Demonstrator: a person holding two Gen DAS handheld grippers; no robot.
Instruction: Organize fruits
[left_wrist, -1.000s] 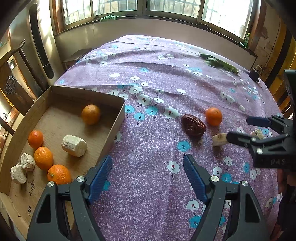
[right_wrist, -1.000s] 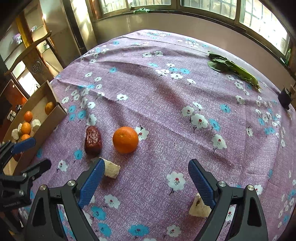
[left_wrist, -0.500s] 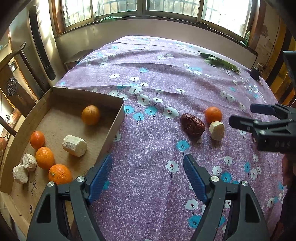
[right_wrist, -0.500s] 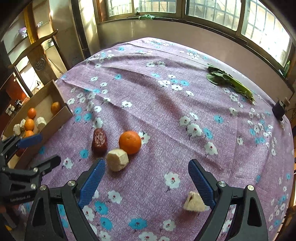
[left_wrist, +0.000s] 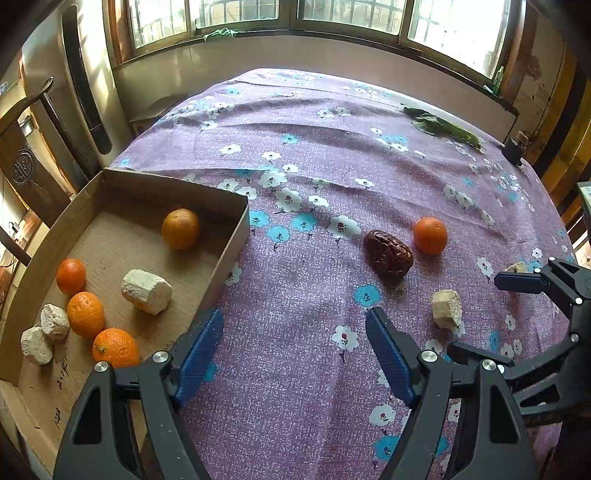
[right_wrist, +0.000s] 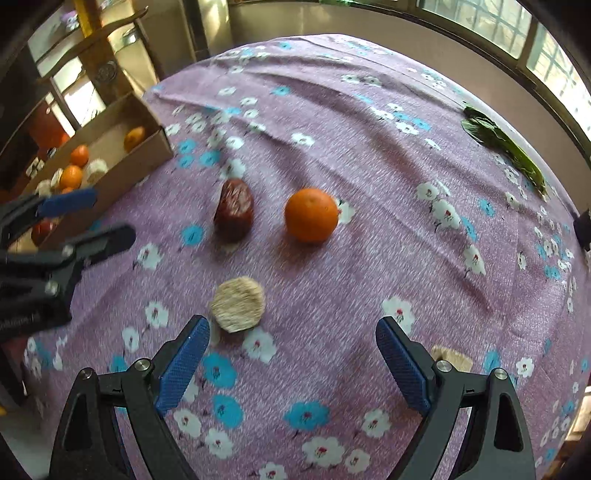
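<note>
Pale cut chunk (right_wrist: 237, 305) lies on the tabletop (right_wrist: 369, 258) just ahead of the right tongs (right_wrist: 291, 356), toward their left pad; judged light, stiff, crumbly, best pinched across its sides. Both right and left tongs (left_wrist: 295, 356) are spread, nothing held.

Open cloth behind the loose fruit

Beyond the round orange tangerine (right_wrist: 311, 215) the purple flowered tablecloth (right_wrist: 369, 122) is left bare; left of it passage is narrowed by a wrinkled dark-red date (right_wrist: 234, 209), nearer by a pale cut cylinder chunk (right_wrist: 237, 305).
</note>
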